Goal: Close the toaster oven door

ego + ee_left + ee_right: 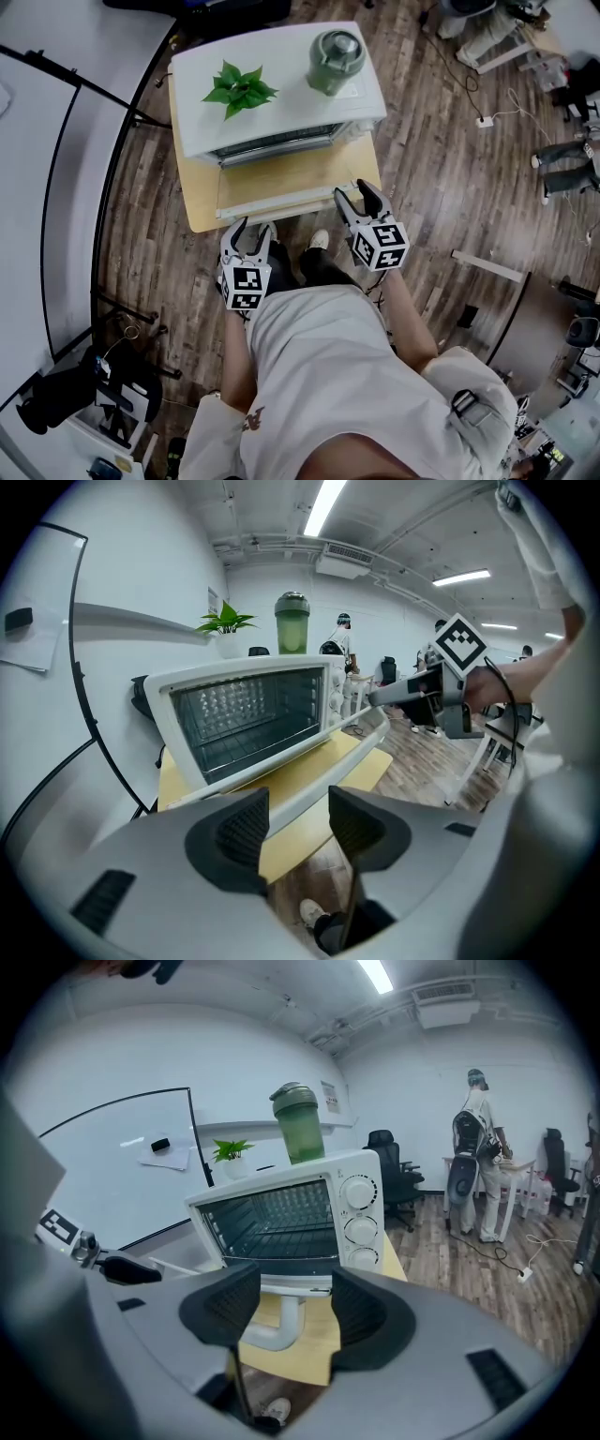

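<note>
Now | oven door [281, 183] open, flat over worktop [199, 206] | left tongs [298, 803] released, handle [328, 771] between | right tongs [295, 1283] released, handle end between

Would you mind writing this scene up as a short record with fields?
appliance: white toaster oven on a yellow table
door: open, hinged down
on top: potted plant, green lidded cup
left gripper: jaws apart, door handle between them
right gripper: jaws apart, at the handle's right end
task: door not yet closed
</note>
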Action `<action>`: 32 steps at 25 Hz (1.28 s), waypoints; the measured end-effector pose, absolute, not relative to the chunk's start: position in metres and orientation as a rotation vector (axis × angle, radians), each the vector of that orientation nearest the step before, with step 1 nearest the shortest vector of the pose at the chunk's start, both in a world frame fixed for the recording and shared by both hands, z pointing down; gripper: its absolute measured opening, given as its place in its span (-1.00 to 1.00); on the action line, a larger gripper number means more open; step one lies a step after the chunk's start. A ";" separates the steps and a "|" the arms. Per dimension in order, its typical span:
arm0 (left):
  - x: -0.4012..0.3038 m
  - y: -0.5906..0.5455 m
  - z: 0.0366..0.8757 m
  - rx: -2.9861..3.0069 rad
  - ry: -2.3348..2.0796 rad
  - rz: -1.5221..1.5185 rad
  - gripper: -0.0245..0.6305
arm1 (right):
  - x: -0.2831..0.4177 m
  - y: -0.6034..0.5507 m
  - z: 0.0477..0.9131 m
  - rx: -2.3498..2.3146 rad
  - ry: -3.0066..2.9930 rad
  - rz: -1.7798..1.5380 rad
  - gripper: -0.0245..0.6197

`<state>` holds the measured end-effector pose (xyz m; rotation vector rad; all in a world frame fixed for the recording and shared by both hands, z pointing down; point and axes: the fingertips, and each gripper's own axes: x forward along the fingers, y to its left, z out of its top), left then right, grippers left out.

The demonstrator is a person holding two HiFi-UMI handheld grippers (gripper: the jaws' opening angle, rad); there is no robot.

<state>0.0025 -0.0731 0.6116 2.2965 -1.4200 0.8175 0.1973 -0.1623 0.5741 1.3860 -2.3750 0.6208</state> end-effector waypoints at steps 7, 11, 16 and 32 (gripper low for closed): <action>0.000 -0.080 0.603 2.309 -1.432 0.813 -0.35 | 0.196 -0.166 0.562 1.377 -2.376 0.484 -0.21; -0.001 -0.085 0.598 2.311 -1.445 0.802 -0.34 | 0.191 -0.162 0.550 1.347 -2.401 0.373 -0.20; -0.002 -0.089 0.592 2.311 -1.453 0.788 -0.34 | 0.171 -0.147 0.543 1.184 -2.422 0.218 -0.19; -0.006 -0.106 0.572 2.325 -1.499 0.736 -0.34 | 0.142 -0.136 0.563 0.923 -2.371 0.050 -0.20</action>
